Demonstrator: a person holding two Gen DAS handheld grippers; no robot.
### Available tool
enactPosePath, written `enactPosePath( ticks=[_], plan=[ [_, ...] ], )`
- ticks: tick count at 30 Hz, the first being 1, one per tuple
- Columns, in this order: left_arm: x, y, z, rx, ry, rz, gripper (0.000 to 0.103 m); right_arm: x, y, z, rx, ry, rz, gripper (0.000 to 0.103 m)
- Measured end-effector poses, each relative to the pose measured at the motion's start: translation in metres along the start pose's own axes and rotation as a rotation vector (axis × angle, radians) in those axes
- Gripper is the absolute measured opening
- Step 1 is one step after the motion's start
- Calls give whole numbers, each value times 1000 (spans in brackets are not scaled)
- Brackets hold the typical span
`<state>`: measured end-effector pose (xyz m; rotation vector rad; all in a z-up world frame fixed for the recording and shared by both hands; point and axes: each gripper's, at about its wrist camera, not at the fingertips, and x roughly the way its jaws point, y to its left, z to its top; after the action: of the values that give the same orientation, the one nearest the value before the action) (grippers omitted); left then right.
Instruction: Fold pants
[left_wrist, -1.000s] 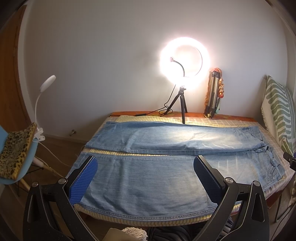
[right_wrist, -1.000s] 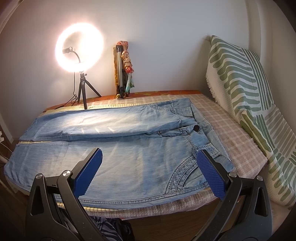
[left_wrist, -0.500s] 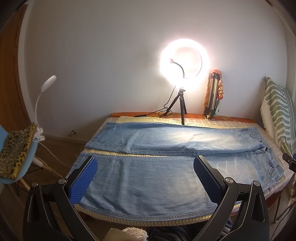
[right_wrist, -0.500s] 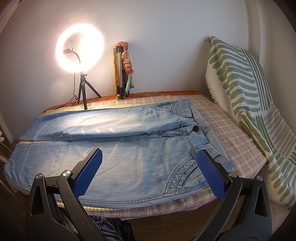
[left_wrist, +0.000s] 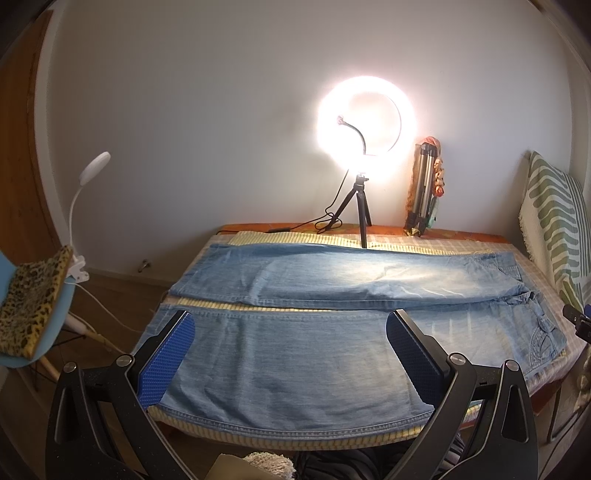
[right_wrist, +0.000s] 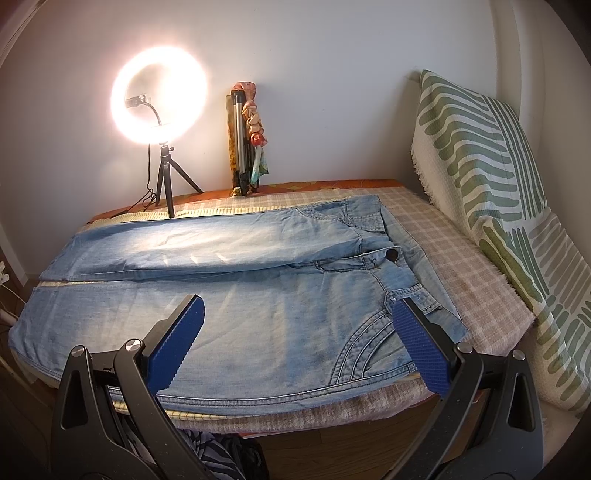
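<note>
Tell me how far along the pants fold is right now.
Done: the jeans lie spread flat on the table, legs side by side, waist toward the striped cushion. No fold shows yet. In hand: nothing; the left gripper hovers open at the hem end, the right gripper open near the pocket. Left: every fold.

Ring light (left_wrist: 365, 122) and tripod (right_wrist: 242, 144) crowd the far edge; near side open.

Flat jeans (right_wrist: 236, 295) (fingers (right_wrist: 177, 341) spread)
</note>
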<state>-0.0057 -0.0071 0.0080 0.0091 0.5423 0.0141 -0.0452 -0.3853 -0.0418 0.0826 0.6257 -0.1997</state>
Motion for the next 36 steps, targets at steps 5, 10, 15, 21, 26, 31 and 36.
enactPosePath(
  ticks=[5, 10, 15, 21, 26, 31, 36],
  plan=[
    [1, -1, 0, 0, 1, 1, 103, 1, -2, 0, 1, 3, 2, 103],
    [2, -3, -1, 4, 2, 2, 103, 2, -2, -1, 2, 3, 2, 103],
    [5, -2, -5, 10, 5, 20, 103, 7, -2, -3, -9, 7, 14, 103],
    [11, 4, -3, 27, 0, 84, 103, 21, 1, 9, -71, -4, 84, 103],
    [29, 16, 2, 9, 42, 76, 103, 40, 8, 39, -142, -10, 206, 103],
    [58, 35, 2, -21, 105, 93, 103, 87, 41, 80, -285, -5, 287, 103],
    [103, 50, 10, -50, 167, 62, 103, 144, 83, 115, -355, 3, 383, 103]
  ],
)
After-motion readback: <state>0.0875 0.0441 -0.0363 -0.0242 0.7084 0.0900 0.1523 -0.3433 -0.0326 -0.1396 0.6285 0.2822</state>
